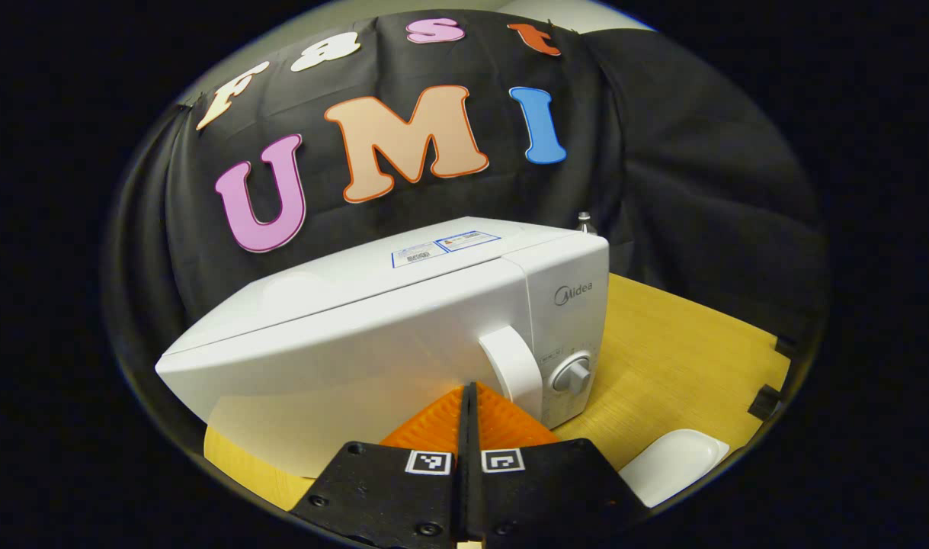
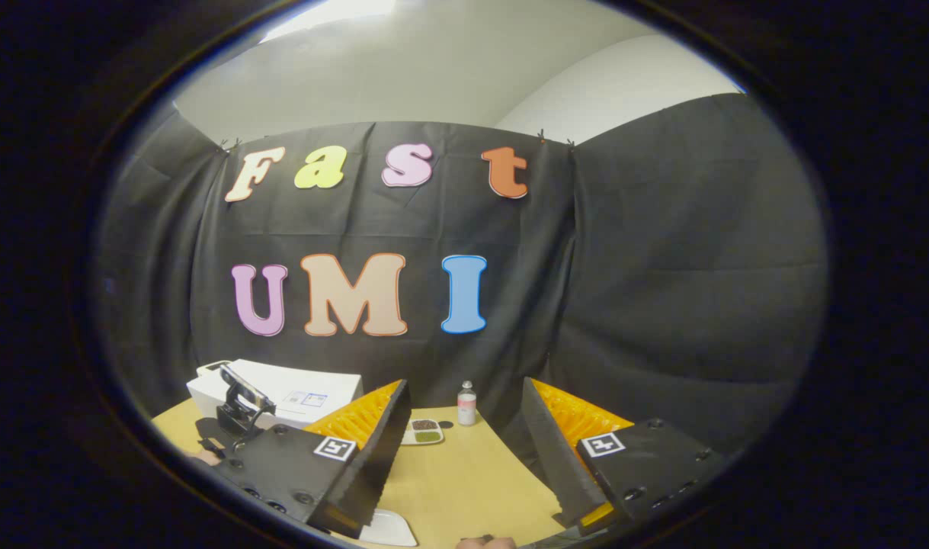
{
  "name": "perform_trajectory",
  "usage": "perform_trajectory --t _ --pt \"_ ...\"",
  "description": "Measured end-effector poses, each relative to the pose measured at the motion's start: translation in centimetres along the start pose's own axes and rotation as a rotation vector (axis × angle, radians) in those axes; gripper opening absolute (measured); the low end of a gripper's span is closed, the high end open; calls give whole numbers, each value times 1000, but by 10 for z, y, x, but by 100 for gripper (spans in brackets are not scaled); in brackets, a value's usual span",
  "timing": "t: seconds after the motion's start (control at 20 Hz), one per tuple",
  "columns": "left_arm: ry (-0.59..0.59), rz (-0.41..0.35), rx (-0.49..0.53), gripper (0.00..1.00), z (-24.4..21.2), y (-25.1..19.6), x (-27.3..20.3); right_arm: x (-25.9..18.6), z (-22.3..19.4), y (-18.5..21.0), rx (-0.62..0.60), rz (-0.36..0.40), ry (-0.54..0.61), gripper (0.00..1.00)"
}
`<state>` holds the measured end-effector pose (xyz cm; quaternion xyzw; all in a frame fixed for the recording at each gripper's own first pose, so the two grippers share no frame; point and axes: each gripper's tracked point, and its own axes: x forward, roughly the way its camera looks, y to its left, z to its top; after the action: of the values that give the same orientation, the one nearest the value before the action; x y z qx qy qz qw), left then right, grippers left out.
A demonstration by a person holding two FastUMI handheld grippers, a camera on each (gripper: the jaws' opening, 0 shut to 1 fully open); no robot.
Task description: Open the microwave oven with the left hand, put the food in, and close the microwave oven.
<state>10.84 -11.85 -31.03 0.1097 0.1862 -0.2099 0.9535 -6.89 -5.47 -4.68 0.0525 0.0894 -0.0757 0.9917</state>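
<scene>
The white microwave [image 1: 403,328] stands on the wooden table [image 1: 685,358] with its door closed; the handle [image 1: 512,369] and a round knob [image 1: 573,375] are on its right side. My left gripper [image 1: 469,389] is shut with nothing in it, its tips close in front of the door, just left of the handle. My right gripper [image 2: 463,383] is open and holds nothing, raised above the table. Beyond it a small dish of dark and green food [image 2: 424,432] sits on the table. The microwave [image 2: 289,393] lies far left, with the left gripper [image 2: 239,408] by it.
A small bottle [image 2: 466,404] stands beside the food dish near the cloth wall. A white plate [image 1: 674,463] lies on the table right of the microwave, and its edge [image 2: 388,528] shows below the right gripper. Black clamps [image 1: 765,400] sit on the table's right edge.
</scene>
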Motion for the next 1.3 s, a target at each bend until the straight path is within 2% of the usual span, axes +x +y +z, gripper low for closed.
perform_trajectory --t 0.05,0.1,0.15,0.2,0.25,0.4,0.5,0.6,0.65,0.7,0.75,0.8,0.9,0.95,1.0,1.2,1.3 --pt "-23 -12 -3 0 2 0 4 1 1 2 -4 3 -5 91" --pt "-17 -19 -1 0 1 -3 3 3 -1 2 -9 4 -4 87" --pt "-7 -21 3 0 -1 -2 3 5 -3 5 -10 9 3 87" --pt "-11 -23 7 1 0 -1 3 6 -5 8 -9 13 9 91" --pt "-14 -24 10 1 2 0 4 7 -4 11 -7 17 7 87" --pt "6 -43 8 1 -5 -3 6 11 -4 19 1 31 6 87" --pt "30 -62 41 0 -6 -4 5 14 -6 27 7 47 5 87" --pt "9 -24 82 1 6 12 -7 17 -4 39 14 66 -3 87" --pt "-4 -10 76 1 12 19 -15 21 -5 46 16 78 -5 91" --pt "-23 -8 51 1 20 23 -25 22 -8 52 16 86 -4 87" --pt "-49 0 18 1 31 30 -37 25 -10 59 15 95 0 87" --pt "-71 14 -13 1 43 39 -50 27 -13 66 16 107 4 91" --pt "-104 15 -98 1 66 51 -78 31 -17 82 21 129 13 91" --pt "-137 2 -151 1 82 55 -92 32 -17 91 25 140 13 87" --pt "-174 6 -188 1 100 64 -106 34 -18 99 30 153 12 87" --pt "-261 99 -189 1 151 109 -159 35 -19 135 56 211 13 87" --pt "-318 93 -209 1 178 116 -185 38 -18 149 59 236 14 87"
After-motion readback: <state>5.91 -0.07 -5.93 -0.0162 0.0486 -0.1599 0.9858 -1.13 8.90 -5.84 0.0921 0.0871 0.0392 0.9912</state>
